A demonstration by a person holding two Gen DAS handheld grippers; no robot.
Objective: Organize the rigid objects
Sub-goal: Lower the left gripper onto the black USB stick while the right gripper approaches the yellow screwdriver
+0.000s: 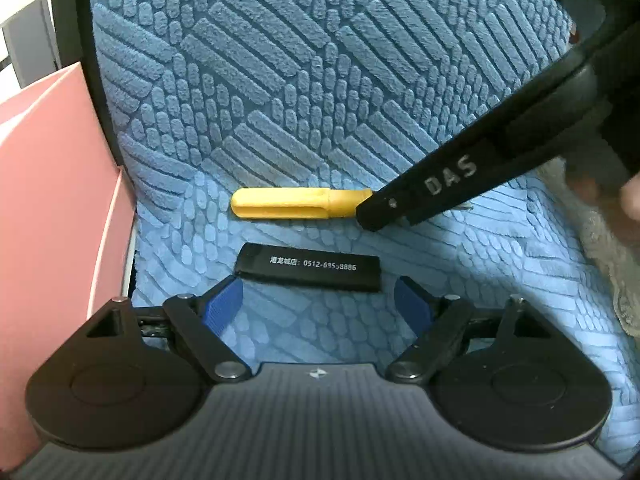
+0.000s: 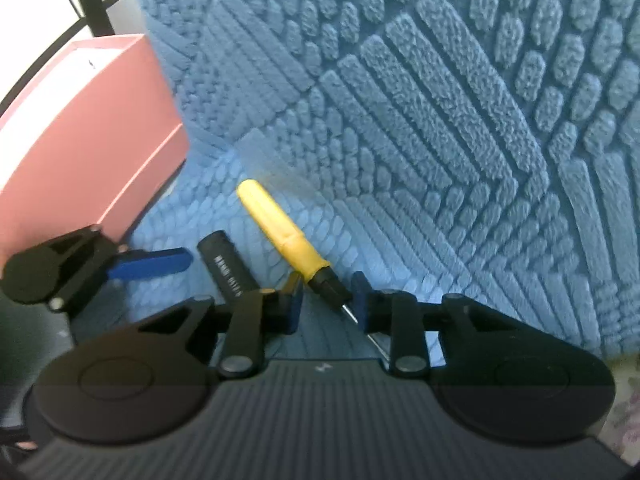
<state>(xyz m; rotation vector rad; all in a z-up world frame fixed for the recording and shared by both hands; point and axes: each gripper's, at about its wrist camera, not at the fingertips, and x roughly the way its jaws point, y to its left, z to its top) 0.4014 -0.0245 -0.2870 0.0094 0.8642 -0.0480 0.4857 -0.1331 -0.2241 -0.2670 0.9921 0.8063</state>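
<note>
A yellow-handled screwdriver (image 1: 296,202) lies on the blue textured seat cushion (image 1: 320,80). A flat black bar with white print (image 1: 308,267) lies just in front of it. My left gripper (image 1: 318,306) is open, its blue pads either side of the black bar's near edge, empty. My right gripper (image 2: 326,302) is open; its blue fingers (image 2: 360,300) straddle the screwdriver's black collar and metal tip (image 2: 332,286) without closing on it. The black bar also shows in the right wrist view (image 2: 228,266). The right gripper's black body (image 1: 460,176) covers the screwdriver's tip in the left wrist view.
A pink box (image 1: 52,200) stands at the left edge of the seat and also shows in the right wrist view (image 2: 88,128). The cushion's backrest (image 2: 440,100) rises steeply behind the objects. The left gripper's blue finger (image 2: 152,266) shows beside the bar. Grey fabric (image 1: 612,248) lies at the right.
</note>
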